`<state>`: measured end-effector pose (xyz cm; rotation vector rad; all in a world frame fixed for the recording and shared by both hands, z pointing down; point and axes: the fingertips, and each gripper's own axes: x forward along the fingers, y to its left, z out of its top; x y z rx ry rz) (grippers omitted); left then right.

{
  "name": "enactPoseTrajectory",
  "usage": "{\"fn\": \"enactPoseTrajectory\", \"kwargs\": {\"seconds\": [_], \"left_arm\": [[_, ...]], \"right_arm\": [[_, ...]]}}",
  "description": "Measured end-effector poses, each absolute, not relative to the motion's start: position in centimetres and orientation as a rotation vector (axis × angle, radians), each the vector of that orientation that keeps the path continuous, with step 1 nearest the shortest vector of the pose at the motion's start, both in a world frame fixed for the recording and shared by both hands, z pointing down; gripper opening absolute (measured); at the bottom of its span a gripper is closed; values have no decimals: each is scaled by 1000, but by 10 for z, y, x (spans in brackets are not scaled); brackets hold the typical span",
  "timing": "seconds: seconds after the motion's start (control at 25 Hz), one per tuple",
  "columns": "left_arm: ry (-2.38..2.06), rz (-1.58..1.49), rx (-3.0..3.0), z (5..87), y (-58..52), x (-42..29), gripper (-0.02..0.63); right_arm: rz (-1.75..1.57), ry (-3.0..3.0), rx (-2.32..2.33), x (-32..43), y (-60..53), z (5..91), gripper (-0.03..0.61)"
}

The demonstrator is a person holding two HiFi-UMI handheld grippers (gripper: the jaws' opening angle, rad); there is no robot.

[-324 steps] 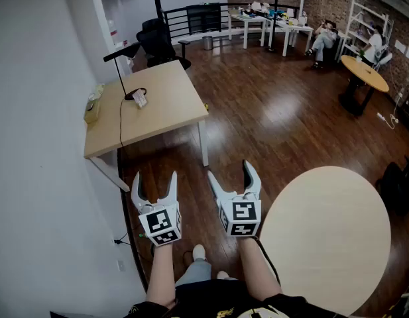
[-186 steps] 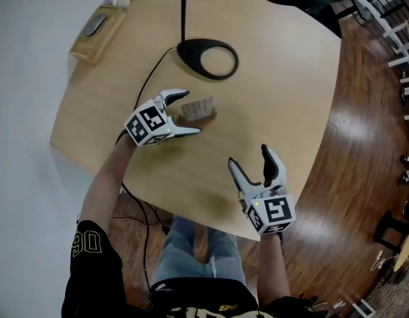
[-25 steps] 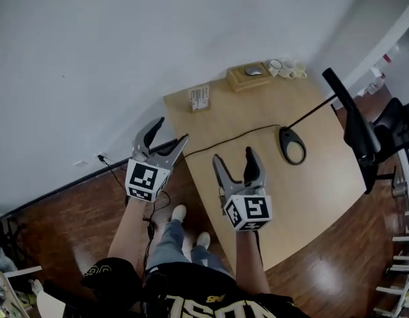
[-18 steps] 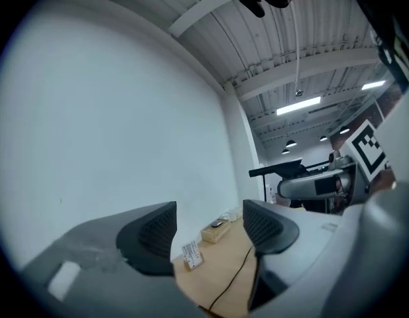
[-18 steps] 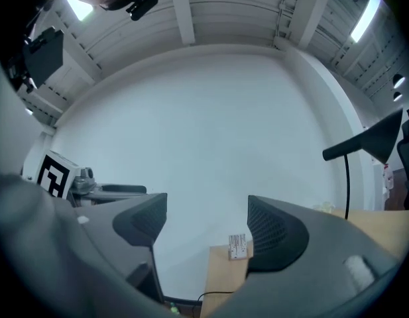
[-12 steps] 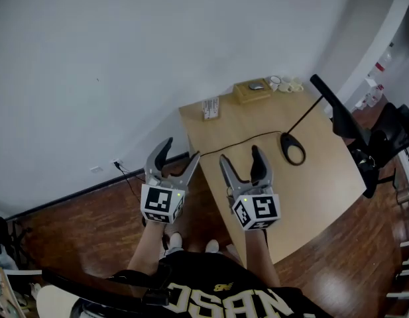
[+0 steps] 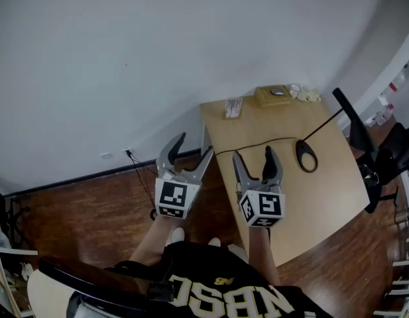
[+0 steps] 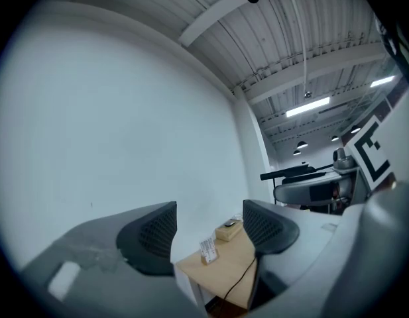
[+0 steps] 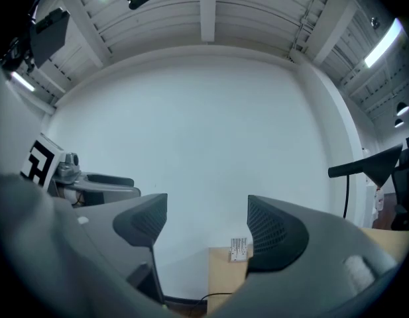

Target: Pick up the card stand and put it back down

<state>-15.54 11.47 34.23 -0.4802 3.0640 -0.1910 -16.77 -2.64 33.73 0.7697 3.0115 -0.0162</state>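
Card stand [image 7: 233,107] stands upright on the desk [image 7: 293,201], at the desk's far corner next to the white wall [image 7: 144,52]. In the head view it lies at about 12 o'clock from the two grippers and well apart from both. Neither gripper touches it.

Left gripper [image 7: 191,148]: held in the air over the wooden floor [image 7: 85,211], off the desk's near-left edge. Its jaws stand moderately apart with nothing between the pads. In the left gripper view the card stand [image 8: 208,250] appears far off in the gap between the jaws, on the desk corner.

Right gripper [image 7: 254,156]: held above the desk's near-left part, at about 3 o'clock from the left gripper. Its jaws are likewise apart and empty. In the right gripper view the card stand [image 9: 238,248] shows beyond the gap, close to the right pad's edge in the picture but far away on the desk.

Other items on the desk: a wooden tray [image 7: 272,95] at 2 o'clock from the card stand, just beside it along the wall; small pale cups [image 7: 303,95] beyond the tray; a black lamp base [image 7: 305,156] at 4 o'clock from the card stand. A black cable [image 7: 257,144] runs across the desk from the lamp base to the left edge.
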Motion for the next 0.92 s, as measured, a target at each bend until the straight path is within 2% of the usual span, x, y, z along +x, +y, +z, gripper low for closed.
{"fn": "enactPoseTrajectory", "kwargs": {"seconds": [0.92], "left_arm": [[3128,-120,-366,356,167,-153,318]], "right_arm": [[30,3019,775,-167,0,332,373]]}}
